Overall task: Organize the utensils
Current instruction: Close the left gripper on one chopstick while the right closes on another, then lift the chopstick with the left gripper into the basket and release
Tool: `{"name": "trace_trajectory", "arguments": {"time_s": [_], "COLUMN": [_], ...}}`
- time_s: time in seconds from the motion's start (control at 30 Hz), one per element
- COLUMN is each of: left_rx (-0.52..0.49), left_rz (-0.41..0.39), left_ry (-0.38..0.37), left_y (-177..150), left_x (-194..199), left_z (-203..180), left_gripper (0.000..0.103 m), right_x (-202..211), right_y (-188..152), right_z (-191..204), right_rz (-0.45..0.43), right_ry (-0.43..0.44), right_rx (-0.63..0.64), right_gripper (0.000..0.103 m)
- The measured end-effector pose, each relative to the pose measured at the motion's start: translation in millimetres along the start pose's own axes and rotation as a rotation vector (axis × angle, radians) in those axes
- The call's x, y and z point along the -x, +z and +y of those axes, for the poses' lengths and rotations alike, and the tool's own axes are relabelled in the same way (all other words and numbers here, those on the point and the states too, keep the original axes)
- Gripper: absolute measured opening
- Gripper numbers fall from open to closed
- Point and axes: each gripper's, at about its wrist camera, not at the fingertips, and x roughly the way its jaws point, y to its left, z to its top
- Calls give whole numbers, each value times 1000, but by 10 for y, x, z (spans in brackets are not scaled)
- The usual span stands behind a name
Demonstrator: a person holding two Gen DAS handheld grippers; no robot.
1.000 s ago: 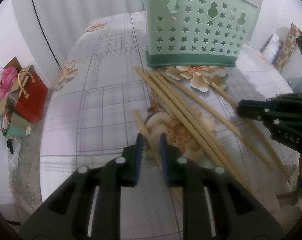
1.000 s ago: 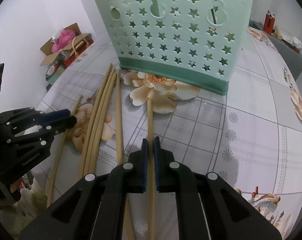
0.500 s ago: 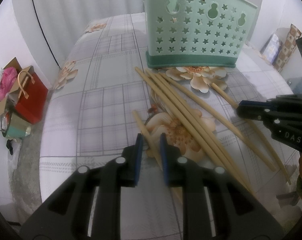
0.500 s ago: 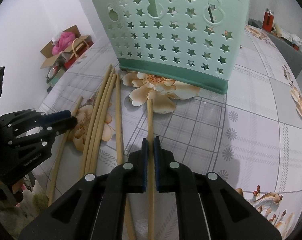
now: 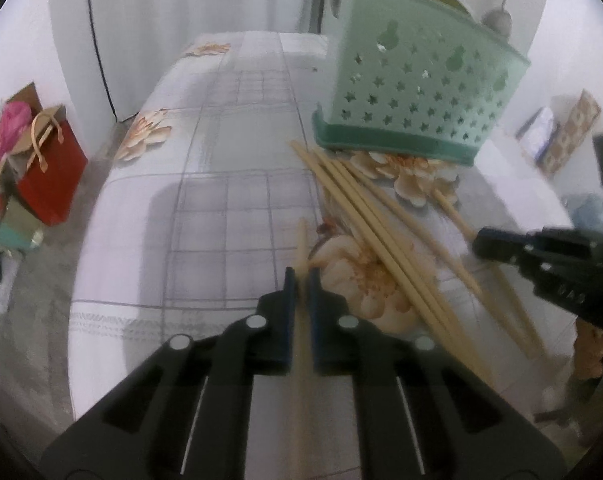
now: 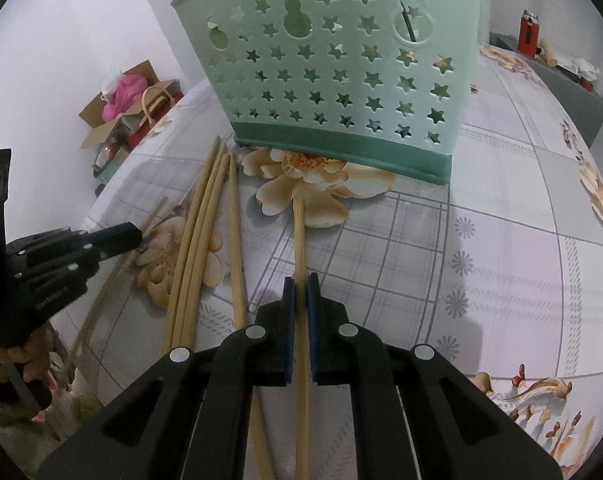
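Both grippers, left point(image 5: 300, 280) and right point(image 6: 300, 286), pinch one chopstick each ( point(image 5: 301, 240), point(image 6: 299, 232)) above the table point(image 6: 501, 240), near its front edge before the basket point(image 6: 333, 72); thin sticks may pivot, missing its rim.

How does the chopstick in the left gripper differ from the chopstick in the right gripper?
The left chopstick lies apart from the basket; the right chopstick reaches the flower print just before it. The left gripper has just closed on its chopstick; the right gripper is clamped already. Both chopsticks are pale wood.
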Motion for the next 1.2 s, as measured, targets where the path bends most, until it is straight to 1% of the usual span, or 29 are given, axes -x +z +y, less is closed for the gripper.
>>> {"name": "trace_trajectory", "arguments": {"time_s": [0.13,0.23,0.33,0.43,0.53,0.57,0.6,0.63,0.77,0.8,0.9,0.93,0.97,1.0,1.07,1.13,1.2], "left_rx": [71,104,144,152,134,123,111,100,2,-42,-124,-135,-137,-139,-147,-123,-95], "left_rz": [-35,-57,-50,-15,32,50,63,72,96,102,107,106,107,107,111,107,71], "left_ry": [-51,-79,-116,-116,-100,-96,-89,-83,-25,6,79,89,90,90,86,63,38], "left_y": [49,88,114,105,77,79,80,79,83,88,95,100,108,126,143,174,229], "left_x": [101,154,139,71,1,-26,-38,-46,-77,-85,-118,-124,-128,-137,-141,-122,-26], "left_z": [118,157,211,224,188,161,137,119,-27,-82,-182,-197,-200,-190,-187,-152,-105], "left_gripper": [5,5,5,5,6,11,18,20,23,23,22,21,16,5,5,5,5], "right_x": [1,0,0,3,-1,-1,0,0,-7,-8,-7,-6,-5,-4,-3,0,2], "right_y": [-5,-9,-11,-16,-17,-18,-19,-19,-22,-21,-21,-22,-23,-24,-24,-27,-32], "right_z": [-22,-35,-41,-43,-48,-49,-50,-51,-53,-54,-63,-65,-66,-68,-73,-81,-89], "right_rz": [-6,-10,-13,-16,-17,-18,-19,-20,-24,-25,-28,-28,-29,-30,-32,-33,-34], "right_ry": [11,19,24,28,32,33,34,36,42,43,47,48,49,51,53,56,58], "right_rx": [-8,-13,-17,-20,-23,-23,-24,-25,-29,-30,-33,-34,-35,-37,-39,-42,-43], "right_gripper": [6,6,6,6,6,6,6,6,6,6,6,6,6,6,6,6,6]}}
